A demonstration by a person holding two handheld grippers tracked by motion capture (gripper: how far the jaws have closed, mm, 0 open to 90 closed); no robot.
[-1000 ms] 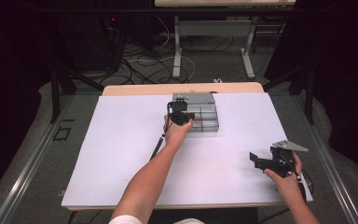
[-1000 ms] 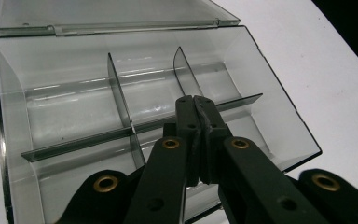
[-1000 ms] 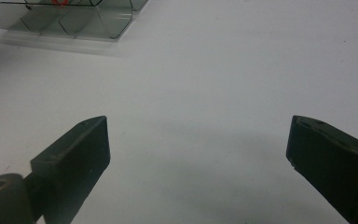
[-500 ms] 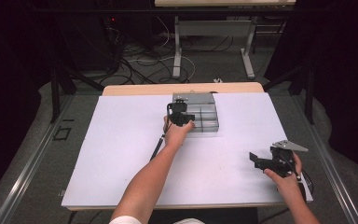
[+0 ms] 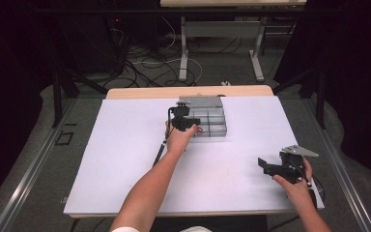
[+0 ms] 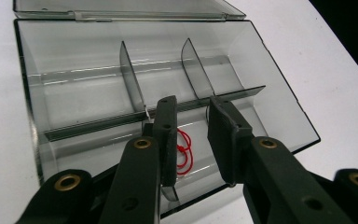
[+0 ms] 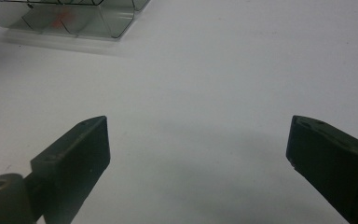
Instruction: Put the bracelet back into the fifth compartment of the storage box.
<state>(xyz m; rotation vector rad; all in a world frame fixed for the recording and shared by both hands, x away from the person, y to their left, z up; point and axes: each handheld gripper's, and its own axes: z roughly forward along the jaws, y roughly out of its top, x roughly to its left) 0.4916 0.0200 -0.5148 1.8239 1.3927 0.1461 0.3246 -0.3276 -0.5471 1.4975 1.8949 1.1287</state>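
Red thread loop (image 6: 183,151): lies on the floor of the near middle compartment of the clear divided organiser box (image 6: 74,88), just beside a divider, below and between the left gripper's jaws. It touches neither jaw as far as the left gripper view shows.

Box: lid (image 6: 121,9) hinged open at the far side, other compartments look empty. It sits on the white table sheet (image 5: 125,159) toward the far edge, centre.

Left gripper (image 6: 191,135): hovers over the box's near row, jaws set a little apart with a narrow gap, gripping nothing. In the high view it sits at the box's near left corner (image 5: 186,122).

Right gripper (image 5: 275,168): rests well apart at the near right of the sheet, jaws spread wide over bare surface (image 7: 196,154), idle.

Progress, judged: the thread appears already deposited in its compartment, so placement looks done. Remaining, likely: clear the left gripper from the box and close the lid.
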